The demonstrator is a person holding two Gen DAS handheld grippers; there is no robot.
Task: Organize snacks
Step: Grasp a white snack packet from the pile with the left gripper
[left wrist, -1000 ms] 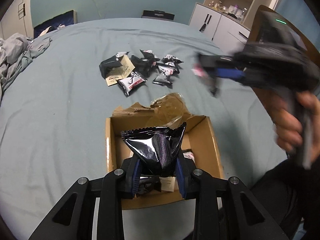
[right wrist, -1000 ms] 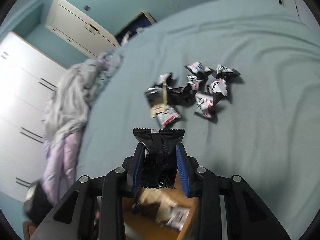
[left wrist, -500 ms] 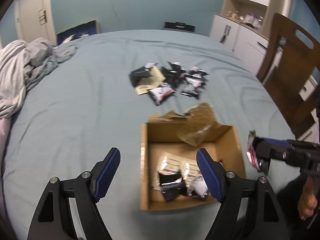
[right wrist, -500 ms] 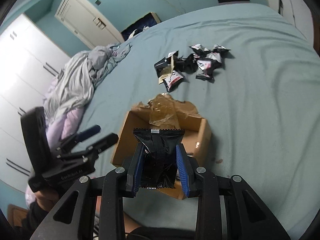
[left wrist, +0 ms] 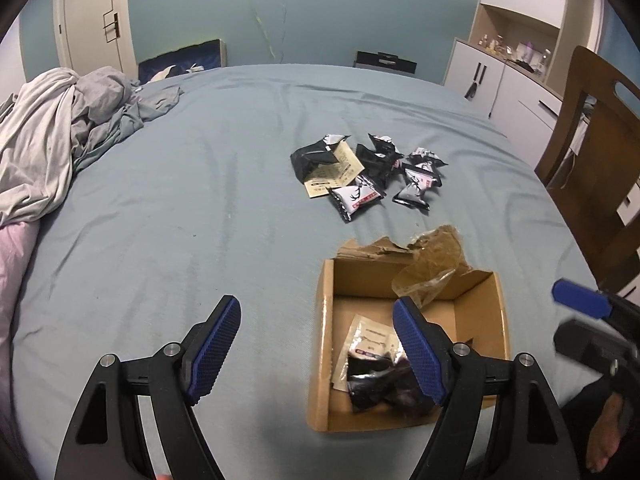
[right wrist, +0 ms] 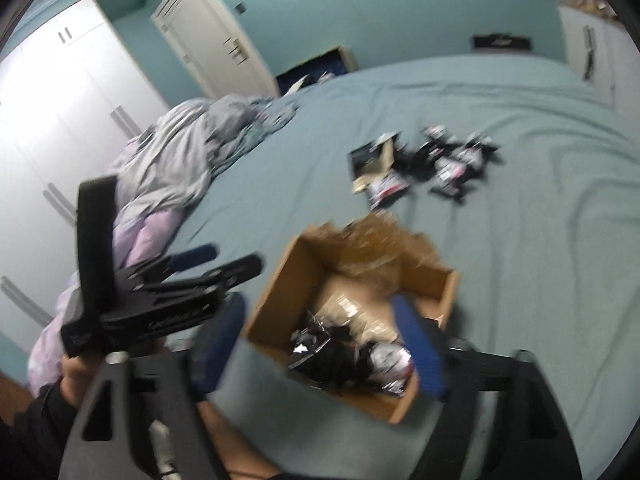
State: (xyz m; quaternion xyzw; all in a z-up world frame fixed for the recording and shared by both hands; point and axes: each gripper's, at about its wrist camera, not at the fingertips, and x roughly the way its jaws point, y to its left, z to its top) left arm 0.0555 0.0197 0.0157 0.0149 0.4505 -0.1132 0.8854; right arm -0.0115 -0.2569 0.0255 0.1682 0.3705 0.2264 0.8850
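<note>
An open cardboard box [left wrist: 325, 320] [right wrist: 276, 288] sits on the blue-grey bed with black and white snack packets [left wrist: 380, 380] [right wrist: 352, 356] lying inside. Farther up the bed lies a loose pile of several similar packets [left wrist: 360, 176] [right wrist: 424, 168]. My left gripper [left wrist: 316, 312] stands open and empty, just left of the box; the right wrist view shows it [right wrist: 224, 260] beside the box. My right gripper [right wrist: 320, 312] hangs over the box's near end. Its jaws are opening and nothing is between them. Its blue finger [left wrist: 580, 304] shows at the right edge of the left wrist view.
Crumpled grey bedding [left wrist: 52, 132] is heaped at the bed's left side. A wooden chair [left wrist: 592, 184] and white cupboards [left wrist: 492, 76] stand to the right. Torn brown tape and plastic [left wrist: 432, 268] stick up from the box's far flap. White wardrobes [right wrist: 60, 120] line the left wall.
Both grippers have let go of their black packets, the left one first, and now stand open. The right gripper has moved over the box, and more packets lie inside it.
</note>
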